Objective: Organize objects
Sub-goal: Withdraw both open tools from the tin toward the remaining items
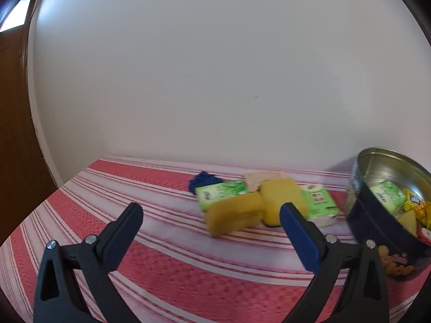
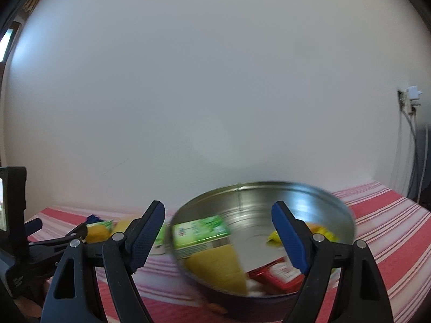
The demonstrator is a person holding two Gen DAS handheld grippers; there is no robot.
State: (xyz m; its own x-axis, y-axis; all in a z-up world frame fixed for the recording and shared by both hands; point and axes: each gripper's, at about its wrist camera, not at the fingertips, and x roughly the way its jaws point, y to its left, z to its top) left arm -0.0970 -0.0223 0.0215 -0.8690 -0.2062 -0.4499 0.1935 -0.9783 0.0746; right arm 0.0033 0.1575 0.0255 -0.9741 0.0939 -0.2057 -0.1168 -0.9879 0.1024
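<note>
Both pairs of jaws are held wide apart with nothing between them: the left gripper is aimed at loose items on the striped pink cloth, and the right gripper is pointed at a round metal tin. Inside the tin are seen a green packet, a yellow wedge-shaped sponge, a red packet and yellow wrapped pieces. Orange lettering is carried on the tin's dark outer wall in the left wrist view, but it cannot be read. Left of the tin on the cloth are laid a second green packet, two yellow sponges, a pale green box bearing a square code, a beige piece and something dark blue. Print on the packets is blurred beyond reading.
</note>
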